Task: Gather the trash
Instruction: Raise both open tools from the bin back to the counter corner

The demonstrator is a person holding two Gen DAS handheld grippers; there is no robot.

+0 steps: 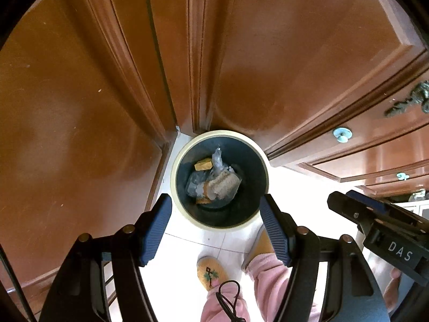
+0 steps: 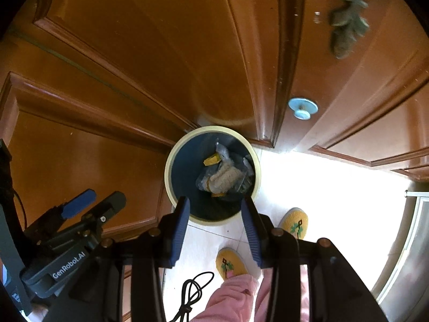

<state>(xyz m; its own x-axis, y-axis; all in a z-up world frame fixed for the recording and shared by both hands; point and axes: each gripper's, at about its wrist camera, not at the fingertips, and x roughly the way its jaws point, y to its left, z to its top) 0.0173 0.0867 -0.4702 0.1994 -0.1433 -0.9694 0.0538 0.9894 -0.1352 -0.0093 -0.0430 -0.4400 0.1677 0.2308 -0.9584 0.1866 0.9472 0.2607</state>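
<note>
A round bin with a cream rim and dark inside stands on the floor against wooden cabinet doors; it also shows in the right wrist view. In it lie crumpled clear plastic and tan wrappers. My left gripper is open and empty, held high above the bin. My right gripper is open and empty, also above the bin. Each gripper shows in the other's view: the right one at right, the left one at left.
Brown wooden cabinet doors surround the bin, with pale blue knobs. The floor is white tile. The person's yellow slippers and pink trousers are below the grippers. A black cable hangs down.
</note>
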